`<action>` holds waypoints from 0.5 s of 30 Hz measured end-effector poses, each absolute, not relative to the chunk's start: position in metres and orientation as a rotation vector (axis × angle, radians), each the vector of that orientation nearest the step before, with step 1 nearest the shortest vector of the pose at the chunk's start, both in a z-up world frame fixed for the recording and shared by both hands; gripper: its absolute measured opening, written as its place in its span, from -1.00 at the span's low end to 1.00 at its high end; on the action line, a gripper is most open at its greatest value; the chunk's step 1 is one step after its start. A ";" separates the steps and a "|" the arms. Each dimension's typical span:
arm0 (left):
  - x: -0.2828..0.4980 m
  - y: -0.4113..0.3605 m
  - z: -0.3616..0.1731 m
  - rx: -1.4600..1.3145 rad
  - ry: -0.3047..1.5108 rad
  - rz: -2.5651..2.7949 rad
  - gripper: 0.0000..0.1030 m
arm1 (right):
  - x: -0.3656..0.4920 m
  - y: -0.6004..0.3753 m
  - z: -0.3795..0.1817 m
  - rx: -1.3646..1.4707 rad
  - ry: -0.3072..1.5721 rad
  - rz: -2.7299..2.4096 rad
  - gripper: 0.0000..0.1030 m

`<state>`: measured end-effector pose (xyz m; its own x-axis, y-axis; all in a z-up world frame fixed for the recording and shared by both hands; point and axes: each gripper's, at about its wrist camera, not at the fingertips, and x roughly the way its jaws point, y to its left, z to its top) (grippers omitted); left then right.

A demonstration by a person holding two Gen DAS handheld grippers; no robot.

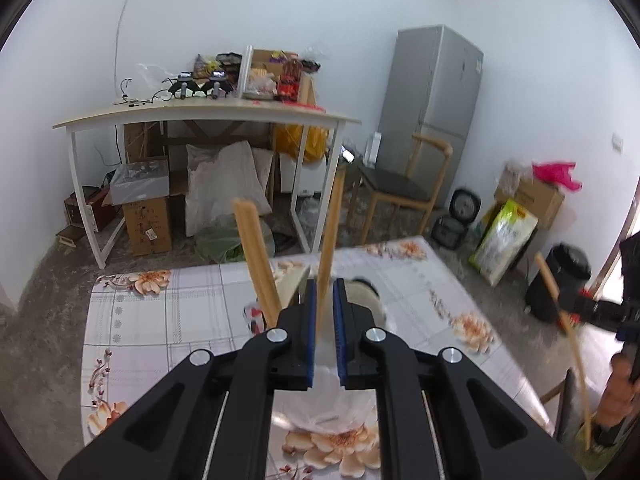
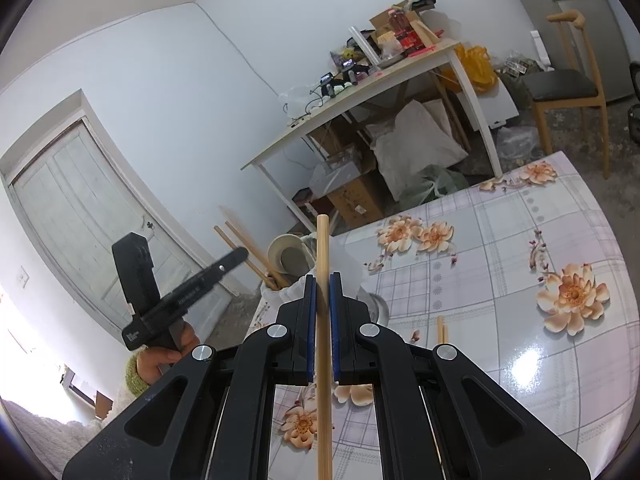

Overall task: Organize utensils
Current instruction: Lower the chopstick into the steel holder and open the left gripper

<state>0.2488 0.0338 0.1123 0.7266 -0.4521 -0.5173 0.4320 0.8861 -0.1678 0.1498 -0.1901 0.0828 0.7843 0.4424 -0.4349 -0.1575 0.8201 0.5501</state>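
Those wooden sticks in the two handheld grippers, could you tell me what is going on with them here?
A person is sorting chopsticks at the floral table. The left gripper is shut on one chopstick, held above the white utensil holder, which already has other chopsticks standing in it. The right gripper is shut on another chopstick, held in the air off to the side. A further pair lies on the table, not yet picked up.

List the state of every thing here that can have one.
Left gripper: jaws shut on a chopstick.
Right gripper: jaws shut on a chopstick.
Utensil holder: on the table, chopsticks leaning inside.
Loose chopsticks: lying flat on the table.
Door: closed.
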 end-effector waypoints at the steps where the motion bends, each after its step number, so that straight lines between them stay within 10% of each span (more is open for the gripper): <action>1: 0.247 0.034 0.110 -0.032 0.585 -0.488 -0.74 | 0.150 -0.190 0.083 0.515 0.586 0.340 -0.91; 15: 0.194 0.090 0.105 -0.186 0.538 -0.437 -0.09 | 0.192 -0.157 0.146 0.447 0.479 0.462 -0.91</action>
<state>0.1935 0.0903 0.1047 0.7699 -0.4480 -0.4545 0.3521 0.8921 -0.2830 0.1920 -0.1575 0.1465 0.7903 0.5152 -0.3317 -0.3124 0.8045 0.5052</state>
